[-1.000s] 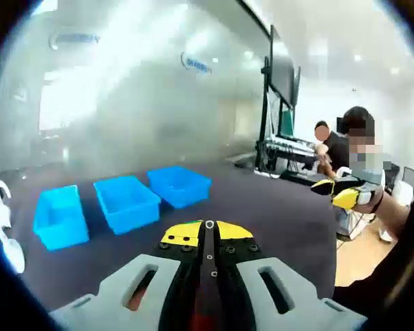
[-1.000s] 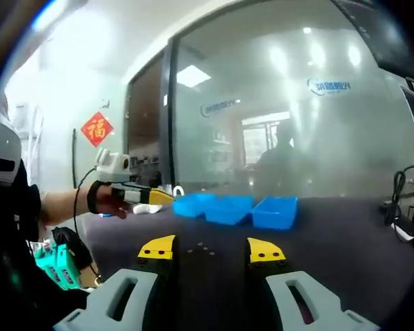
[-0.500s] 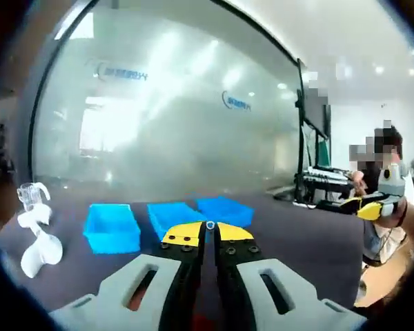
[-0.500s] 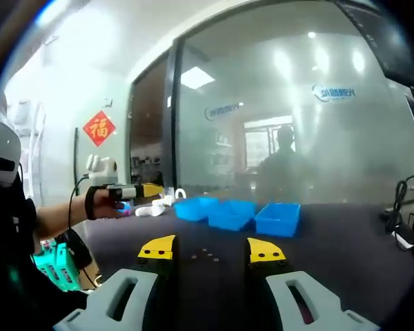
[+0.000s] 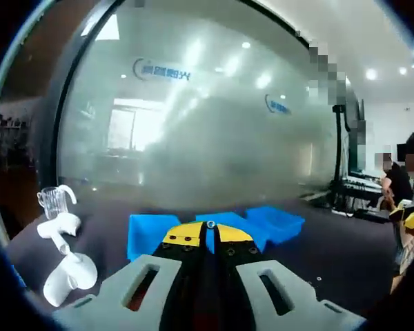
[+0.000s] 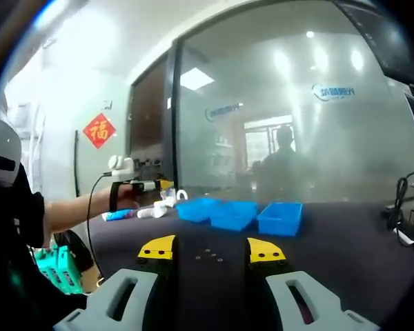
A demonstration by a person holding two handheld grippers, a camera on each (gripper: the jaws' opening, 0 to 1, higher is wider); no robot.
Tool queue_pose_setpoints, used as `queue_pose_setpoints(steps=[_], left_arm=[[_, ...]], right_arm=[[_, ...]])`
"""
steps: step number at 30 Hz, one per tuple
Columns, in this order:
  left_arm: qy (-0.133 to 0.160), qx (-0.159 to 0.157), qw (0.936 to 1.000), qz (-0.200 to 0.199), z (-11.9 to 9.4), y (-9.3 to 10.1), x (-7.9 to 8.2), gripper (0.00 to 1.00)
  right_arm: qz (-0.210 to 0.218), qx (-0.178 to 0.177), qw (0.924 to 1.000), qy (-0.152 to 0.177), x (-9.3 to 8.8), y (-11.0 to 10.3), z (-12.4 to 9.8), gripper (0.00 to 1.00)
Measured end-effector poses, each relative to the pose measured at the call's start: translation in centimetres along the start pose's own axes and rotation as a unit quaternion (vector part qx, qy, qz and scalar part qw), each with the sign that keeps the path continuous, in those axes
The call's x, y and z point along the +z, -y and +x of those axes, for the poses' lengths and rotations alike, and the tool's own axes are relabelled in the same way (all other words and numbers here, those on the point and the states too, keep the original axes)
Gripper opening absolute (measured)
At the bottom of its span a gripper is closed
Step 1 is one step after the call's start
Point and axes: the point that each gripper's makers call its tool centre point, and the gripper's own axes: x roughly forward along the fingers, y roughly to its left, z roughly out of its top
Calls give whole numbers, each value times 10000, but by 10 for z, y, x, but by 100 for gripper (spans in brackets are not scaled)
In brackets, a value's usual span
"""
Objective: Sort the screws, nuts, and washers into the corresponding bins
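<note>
held the yellow-tipped left gripper (image 5: 210, 231) clenched on nothing visible, the right gripper (image 6: 212, 249) spread wide above small loose metal fasteners (image 6: 208, 256) before three blue plastic bins (image 6: 238, 214); best lowered straight over one piece.

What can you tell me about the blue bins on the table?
There are three blue bins, open-topped boxes that look like plastic, standing upright in a row on the dark table in front of the frosted glass wall. They sit close side by side; whether they touch is unclear. Their insides cannot be seen. Neither pair of tongs touches them.
</note>
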Motion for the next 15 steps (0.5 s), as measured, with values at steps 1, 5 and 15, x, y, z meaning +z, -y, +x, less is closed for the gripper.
queue_pose_setpoints(steps=[1, 5, 15], left_arm=[[4, 8, 10000, 2, 3, -1, 1, 4], [-13, 130, 9999, 73, 23, -11, 5, 4], [-117, 476, 9987, 122, 53, -29, 2, 4]], right_arm=[[1, -1, 10000, 0, 0, 0, 0, 34], [-4, -11, 10000, 8, 1, 1, -1, 34], [21, -96, 9999, 27, 1, 9, -8, 34]])
